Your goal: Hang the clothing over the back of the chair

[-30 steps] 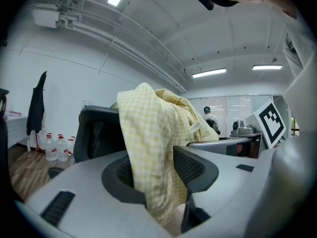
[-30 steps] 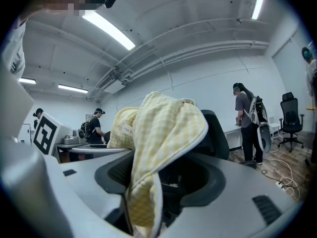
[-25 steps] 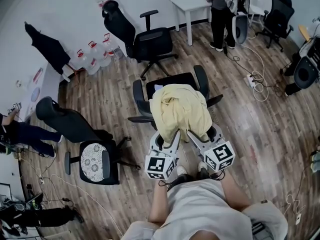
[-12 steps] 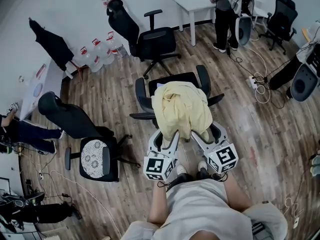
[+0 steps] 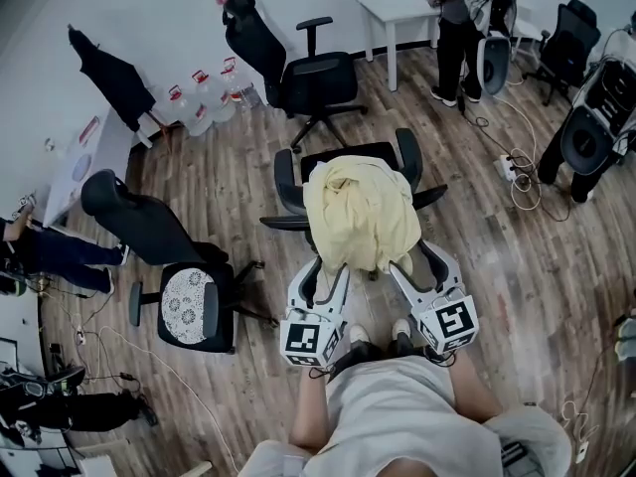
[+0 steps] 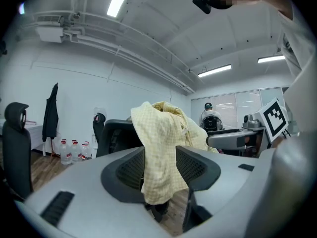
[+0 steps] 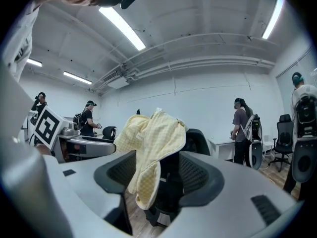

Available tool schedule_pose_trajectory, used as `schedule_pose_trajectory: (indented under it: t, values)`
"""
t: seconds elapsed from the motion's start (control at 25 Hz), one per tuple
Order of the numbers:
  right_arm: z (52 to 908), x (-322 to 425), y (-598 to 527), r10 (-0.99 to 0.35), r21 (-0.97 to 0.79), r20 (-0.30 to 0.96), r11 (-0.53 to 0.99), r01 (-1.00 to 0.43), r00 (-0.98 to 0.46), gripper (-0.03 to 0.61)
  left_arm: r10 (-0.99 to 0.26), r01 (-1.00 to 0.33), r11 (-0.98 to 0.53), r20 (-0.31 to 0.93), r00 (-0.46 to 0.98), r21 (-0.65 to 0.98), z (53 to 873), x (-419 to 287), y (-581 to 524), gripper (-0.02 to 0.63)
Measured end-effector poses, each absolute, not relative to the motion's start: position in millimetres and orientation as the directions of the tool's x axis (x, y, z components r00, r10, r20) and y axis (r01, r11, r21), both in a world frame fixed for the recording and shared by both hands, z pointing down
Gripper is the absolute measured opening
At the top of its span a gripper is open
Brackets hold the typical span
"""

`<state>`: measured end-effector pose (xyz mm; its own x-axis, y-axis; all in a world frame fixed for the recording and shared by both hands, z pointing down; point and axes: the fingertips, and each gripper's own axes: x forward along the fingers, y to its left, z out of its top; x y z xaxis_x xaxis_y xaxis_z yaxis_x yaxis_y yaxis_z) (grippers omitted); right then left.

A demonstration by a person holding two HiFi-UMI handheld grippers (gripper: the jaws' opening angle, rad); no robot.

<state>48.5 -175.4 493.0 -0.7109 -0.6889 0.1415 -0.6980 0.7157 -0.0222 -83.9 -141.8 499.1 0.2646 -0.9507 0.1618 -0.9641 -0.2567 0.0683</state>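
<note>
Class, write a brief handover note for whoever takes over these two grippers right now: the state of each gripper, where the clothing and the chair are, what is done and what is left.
Left gripper: jaws apart, not clamped; a hanging edge of the yellow garment shows in the gap.
Right gripper: the same, jaws apart with a garment edge between them.
The garment lies draped over the back of the black chair directly in front of the person, hanging down both sides.
Done: the hanging looks complete.
Left: probably only to draw both grippers clear without snagging the fabric, and check that it stays put.
</note>
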Motion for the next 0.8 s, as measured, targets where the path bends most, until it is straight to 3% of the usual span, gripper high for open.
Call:
schedule_pose_trajectory:
  t: [0.16,0.56,0.8]
  values:
    - [474,56,-161,-0.699,0.02,0.082,0.714,-0.7,-0.711,0.217,-0.954,-0.965,-0.257,0.145,0.261,0.043,485,-78,-127,0.203]
    - [424,53,-151,-0.67,0.022,-0.023,0.742,-0.67,-0.742,0.08,-0.949,-0.951,-0.31,0.051,0.31,0.008,432,-58,-120,0.06]
    - [413,44,-147,-0.657,0.044,-0.019,0.752,-0.657,-0.754,0.037,-0.938,-0.939,-0.343,0.041,0.343,0.005,422,-49,-124,0.023]
